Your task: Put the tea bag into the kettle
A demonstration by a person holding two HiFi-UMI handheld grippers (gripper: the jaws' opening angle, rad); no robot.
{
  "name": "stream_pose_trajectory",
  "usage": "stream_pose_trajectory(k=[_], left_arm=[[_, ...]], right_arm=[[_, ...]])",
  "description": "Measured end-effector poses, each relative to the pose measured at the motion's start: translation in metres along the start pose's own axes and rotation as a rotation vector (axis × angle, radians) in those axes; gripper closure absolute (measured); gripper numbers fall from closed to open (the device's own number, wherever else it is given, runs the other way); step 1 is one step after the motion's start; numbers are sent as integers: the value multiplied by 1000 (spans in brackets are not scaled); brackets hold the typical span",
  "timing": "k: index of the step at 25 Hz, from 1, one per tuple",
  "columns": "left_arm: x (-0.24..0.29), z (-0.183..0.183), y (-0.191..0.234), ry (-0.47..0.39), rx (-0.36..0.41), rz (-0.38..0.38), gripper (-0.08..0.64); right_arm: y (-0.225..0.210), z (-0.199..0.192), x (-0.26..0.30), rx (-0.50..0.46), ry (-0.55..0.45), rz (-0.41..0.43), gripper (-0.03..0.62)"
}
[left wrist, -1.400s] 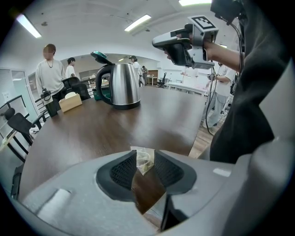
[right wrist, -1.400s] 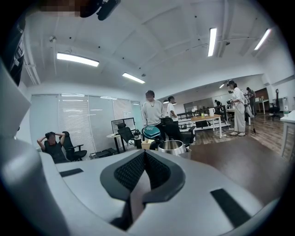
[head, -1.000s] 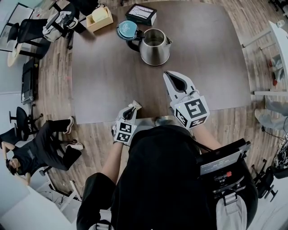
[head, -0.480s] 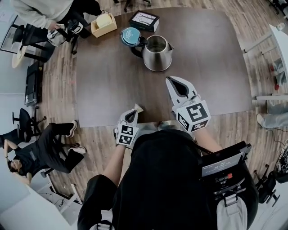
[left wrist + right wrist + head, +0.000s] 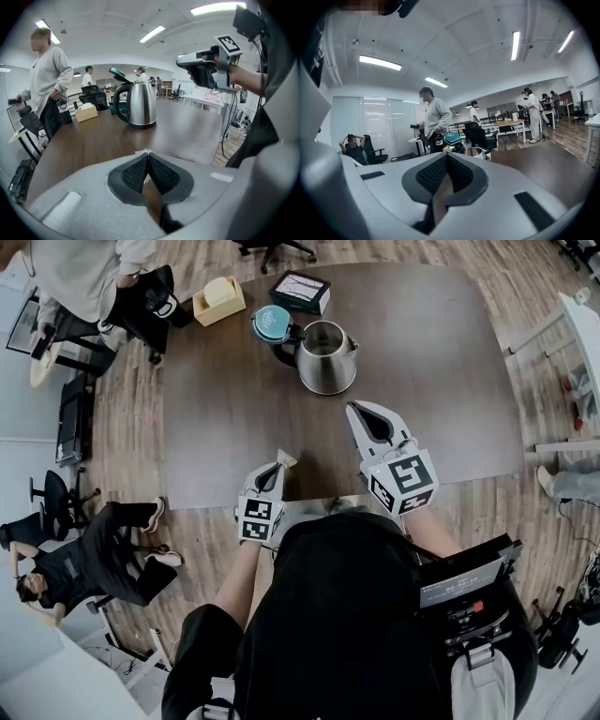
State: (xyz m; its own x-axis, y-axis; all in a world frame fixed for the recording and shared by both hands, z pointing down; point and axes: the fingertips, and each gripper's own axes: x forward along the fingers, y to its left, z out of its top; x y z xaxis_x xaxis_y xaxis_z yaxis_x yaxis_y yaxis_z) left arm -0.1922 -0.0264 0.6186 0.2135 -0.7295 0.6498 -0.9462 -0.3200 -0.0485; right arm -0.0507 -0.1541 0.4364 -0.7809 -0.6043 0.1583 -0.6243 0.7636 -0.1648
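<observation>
The brown table (image 5: 216, 409) carries a yellow box (image 5: 218, 298) and a dark box (image 5: 300, 289). A person (image 5: 80, 277) stands near its corner.

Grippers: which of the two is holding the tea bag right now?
The left gripper: its jaws are shut on the tea bag, whose corner pokes past the tips. The right gripper is shut on nothing.

head view: atop person, steeply down on table (image 5: 216, 427), far
L gripper view: low at table's near edge, twd kettle (image 5: 140, 103)
R gripper view: higher, angled up over room
shared: kettle, all 3
</observation>
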Motion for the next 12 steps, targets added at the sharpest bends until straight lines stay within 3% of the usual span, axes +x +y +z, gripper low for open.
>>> stream_pose_trajectory(k=[12], left_arm=[[-13,94,4,-179,-8,36,554]], right_arm=[[-14,13,-8,-25,-21,-16,584]])
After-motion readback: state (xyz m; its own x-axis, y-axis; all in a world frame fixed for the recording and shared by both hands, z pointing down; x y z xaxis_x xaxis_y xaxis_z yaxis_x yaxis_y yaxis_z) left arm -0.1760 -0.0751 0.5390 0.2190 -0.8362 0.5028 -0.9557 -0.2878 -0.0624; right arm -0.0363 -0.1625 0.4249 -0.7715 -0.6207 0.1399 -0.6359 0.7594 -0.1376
